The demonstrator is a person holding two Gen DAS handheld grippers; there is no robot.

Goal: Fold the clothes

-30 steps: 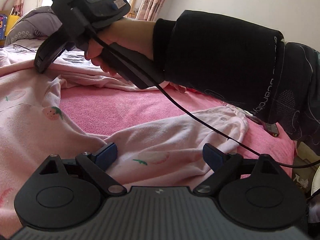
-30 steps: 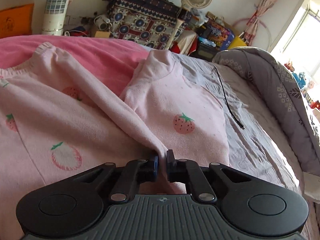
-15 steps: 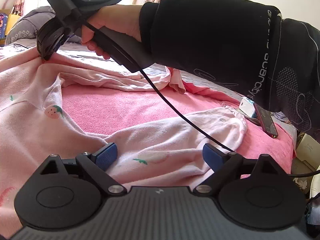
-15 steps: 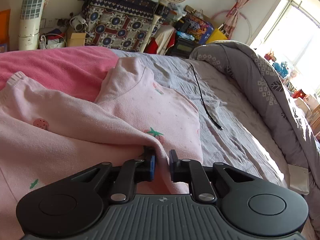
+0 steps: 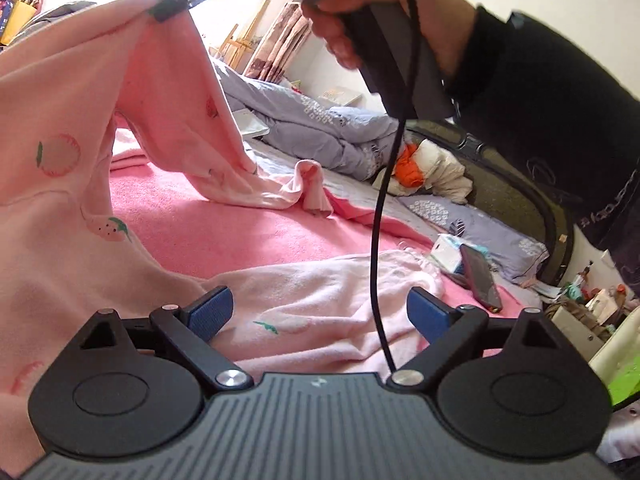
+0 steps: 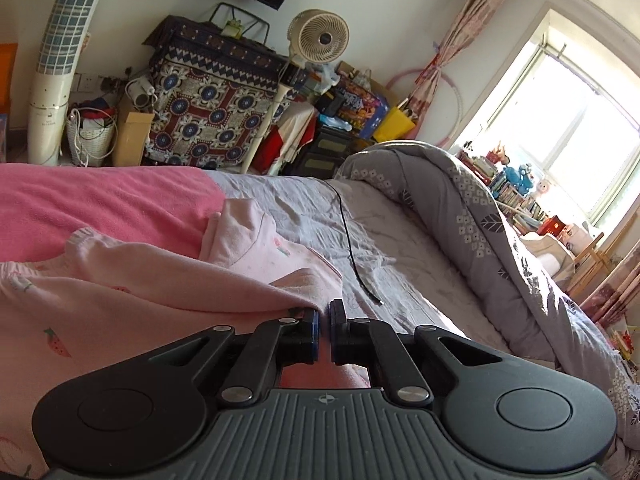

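The left wrist camera sat low behind its own fingers, close above the bed (image 5: 248, 236), facing across it toward the grey quilt (image 5: 320, 132). The right wrist camera looked from higher over the bed (image 6: 100, 200) toward the window (image 6: 576, 128). Both views shared the pink garment (image 5: 60, 128) (image 6: 120, 300).

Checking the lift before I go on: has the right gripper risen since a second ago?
Yes. In the left wrist view the right gripper, shut on the pink garment, has gone from low over the pink blanket to the frame's top, pulling the cloth up.
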